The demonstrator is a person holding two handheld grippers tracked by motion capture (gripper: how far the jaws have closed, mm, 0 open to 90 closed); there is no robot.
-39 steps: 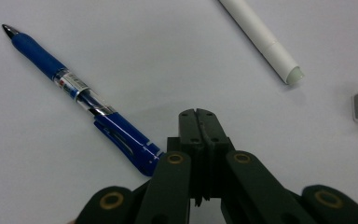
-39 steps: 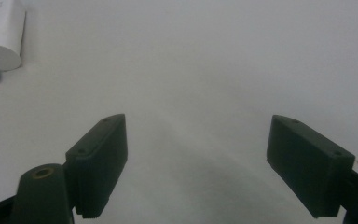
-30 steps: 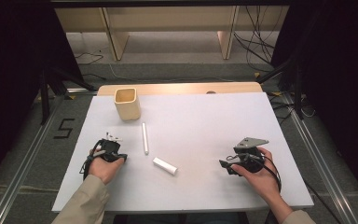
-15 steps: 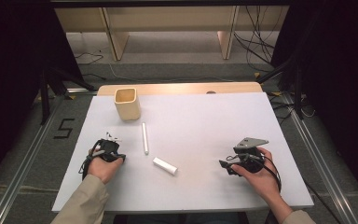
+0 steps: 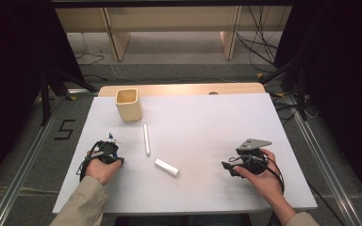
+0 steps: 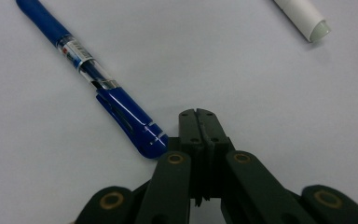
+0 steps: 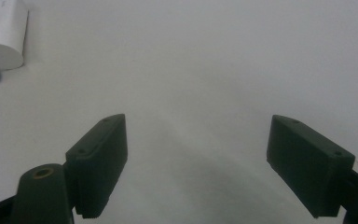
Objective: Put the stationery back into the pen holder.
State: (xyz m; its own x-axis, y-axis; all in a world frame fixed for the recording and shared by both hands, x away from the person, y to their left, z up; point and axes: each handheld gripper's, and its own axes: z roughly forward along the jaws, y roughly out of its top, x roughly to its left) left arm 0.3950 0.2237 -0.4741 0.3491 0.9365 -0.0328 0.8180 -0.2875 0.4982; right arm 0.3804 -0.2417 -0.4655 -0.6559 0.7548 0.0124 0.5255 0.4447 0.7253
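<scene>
My left gripper (image 5: 109,146) rests on the white table top (image 5: 207,127) at the left, held in a hand. Its jaws are shut with nothing between them (image 6: 199,115). A blue pen (image 6: 93,77) lies flat just beyond the tips, its capped end almost touching them; from above the blue pen (image 5: 112,137) is a small streak. At the right, my right gripper (image 5: 226,165) points left along the table, and its jaws (image 7: 198,128) stand wide open over bare table. A short white cylinder (image 5: 167,167) lies between the two hands and appears again, as the cylinder (image 7: 4,37), far ahead of the right jaws.
A beige square cup (image 5: 128,104) stands upright at the back left. A thin white stick (image 5: 146,139) lies lengthwise right of the left gripper, its near end (image 6: 303,16) ahead and to the side of the left jaws. Dark floor and cables surround the table.
</scene>
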